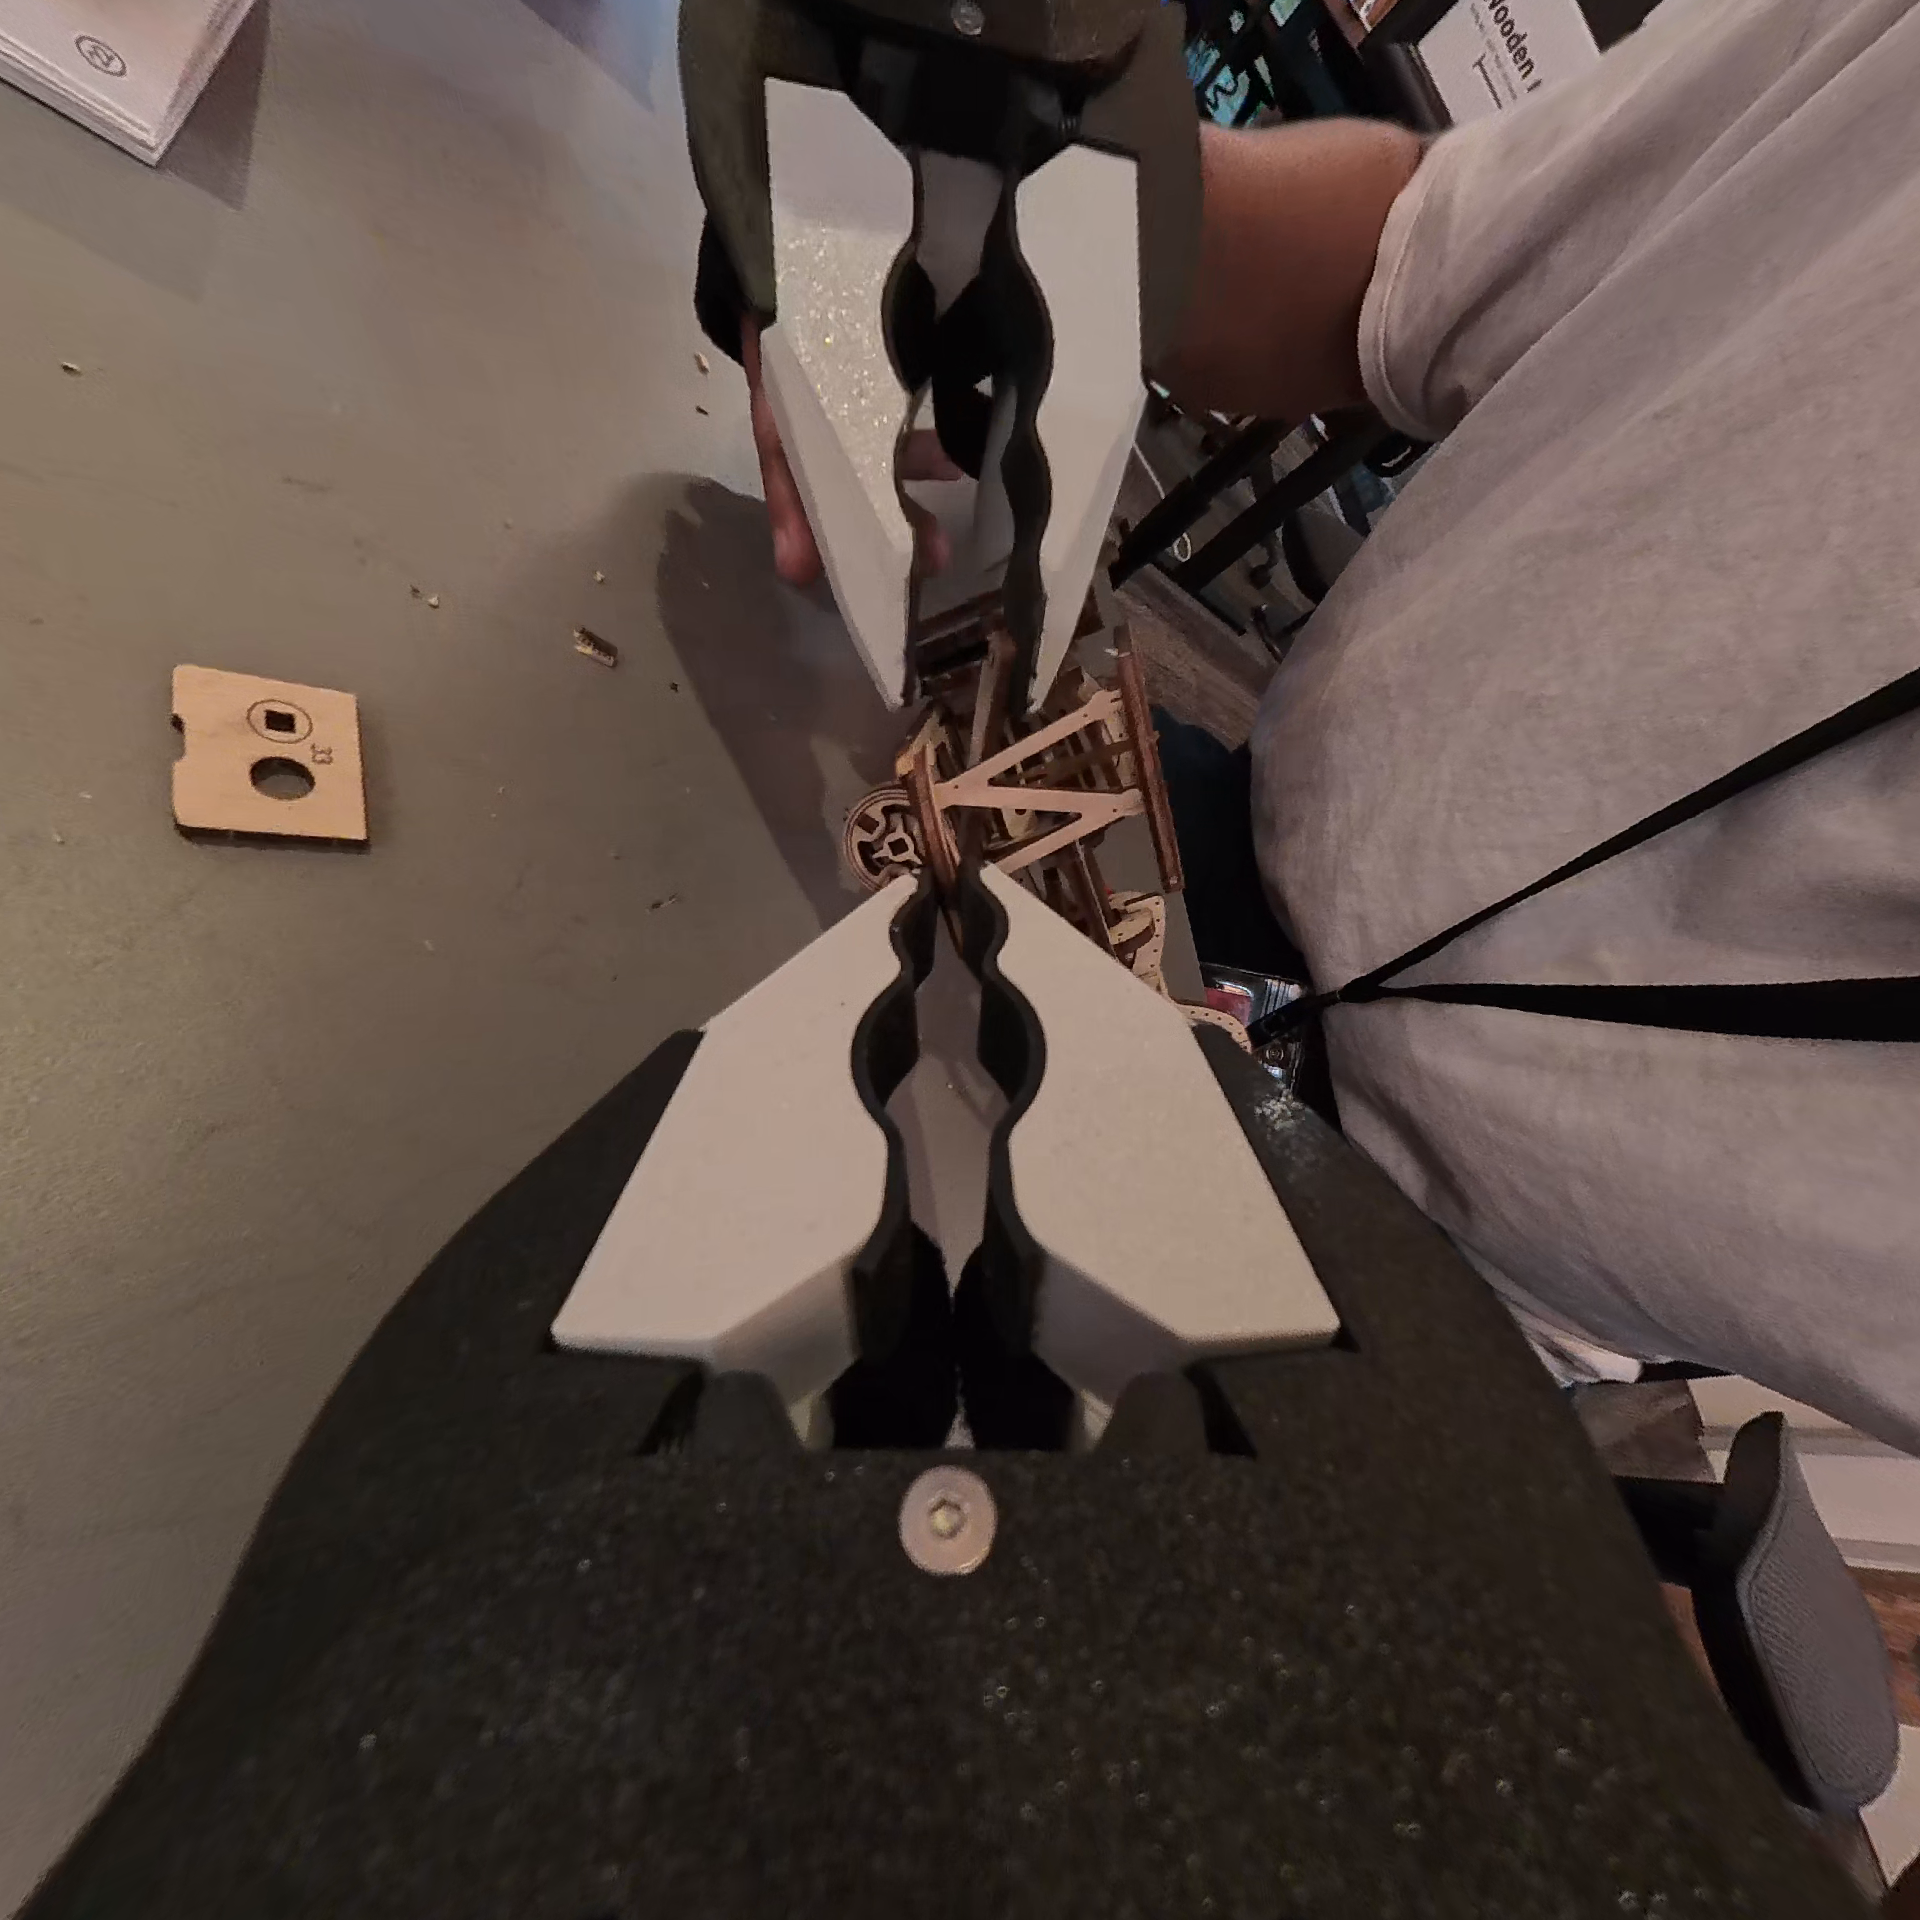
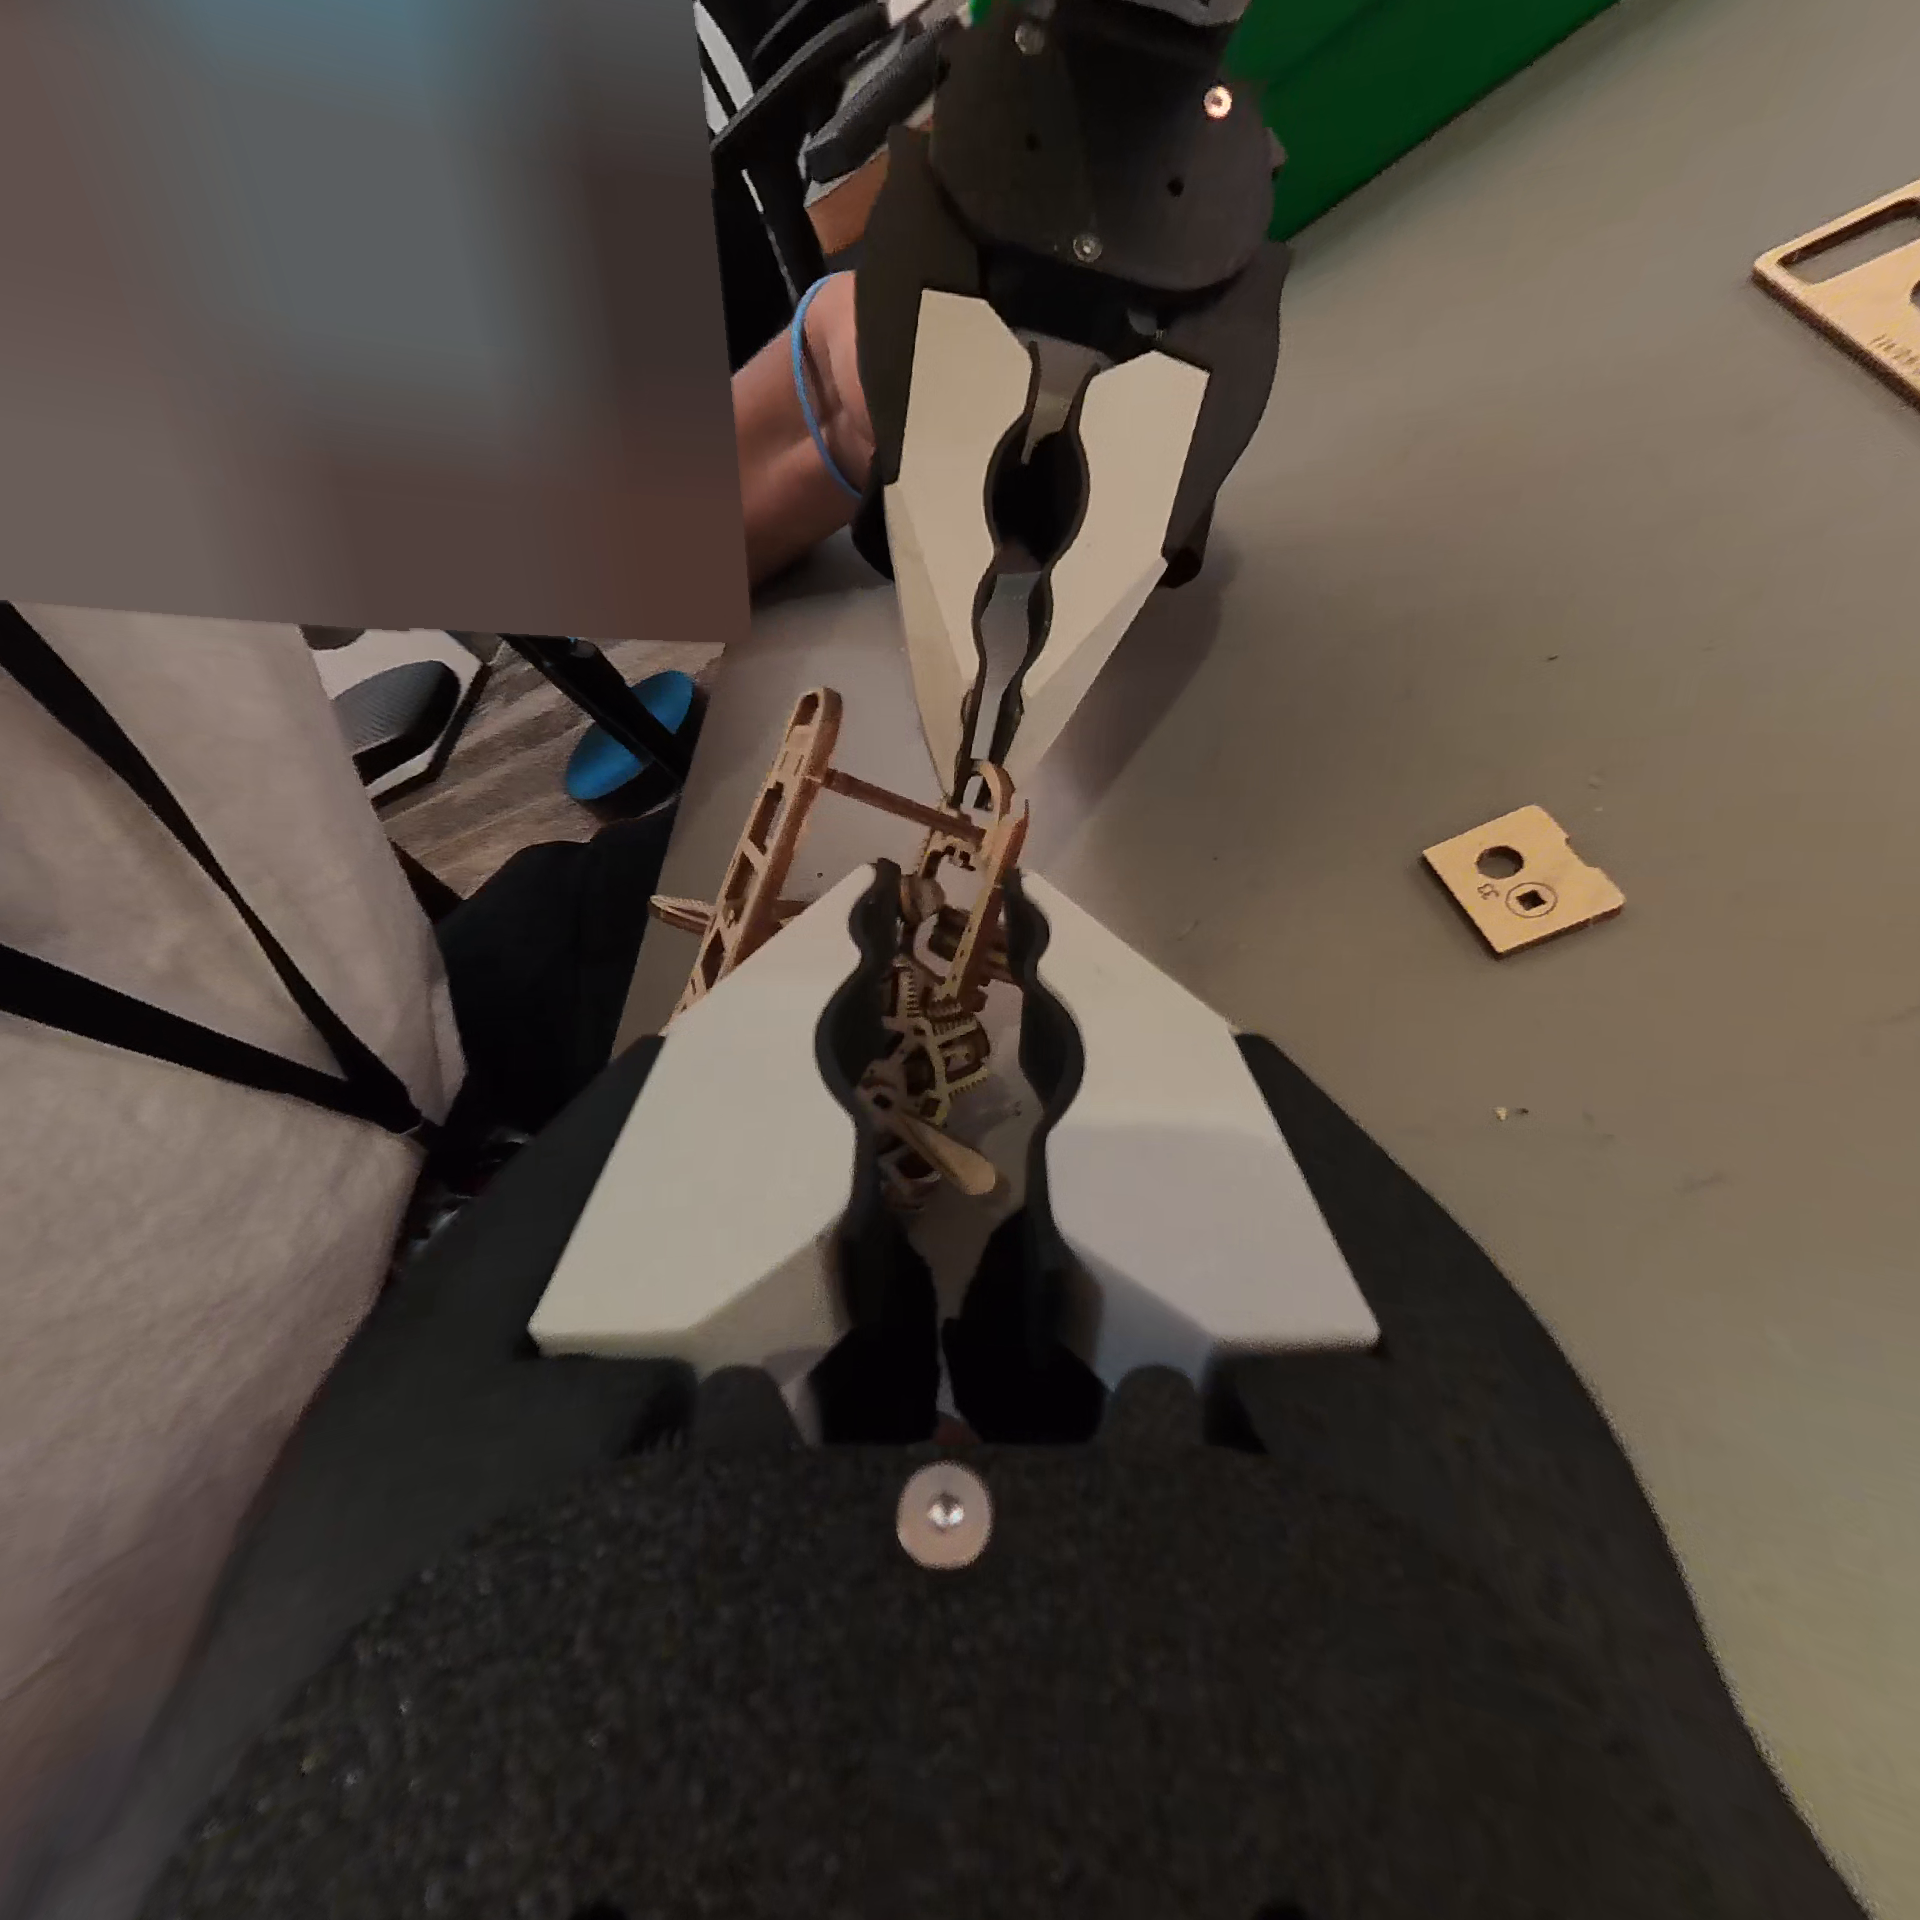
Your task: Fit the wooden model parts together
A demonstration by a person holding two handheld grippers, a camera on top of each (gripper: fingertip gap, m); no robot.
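Observation:
A small wooden model [image 1: 1049, 790] of laser-cut frames, gears and rods hangs in the air between both grippers, over the near edge of the grey table [image 1: 416, 1039]. My left gripper [image 1: 948, 885] is shut on a thin frame edge of the model. It also shows in the right wrist view [image 2: 979, 781], pinching a looped end of the frame. My right gripper [image 2: 940, 894] is shut on the model's [image 2: 753, 862] gear end, with gears sitting between its fingers. It shows from the front in the left wrist view [image 1: 968, 681].
A plywood offcut [image 1: 272, 756] with a round and a square hole lies flat on the table; it also shows in the right wrist view [image 2: 1522, 881]. A larger plywood sheet [image 2: 1860, 281] lies farther off. A white booklet [image 1: 114, 62] sits at a corner. A person in a grey shirt [image 1: 1610, 623] is close by. My two grippers' fingertips are within a few centimetres of each other. The plywood offcut [image 1: 272, 756] sits 10 centimetres or so from the ends of my right fingers. Seen from the right wrist view [image 2: 1514, 859] as well.

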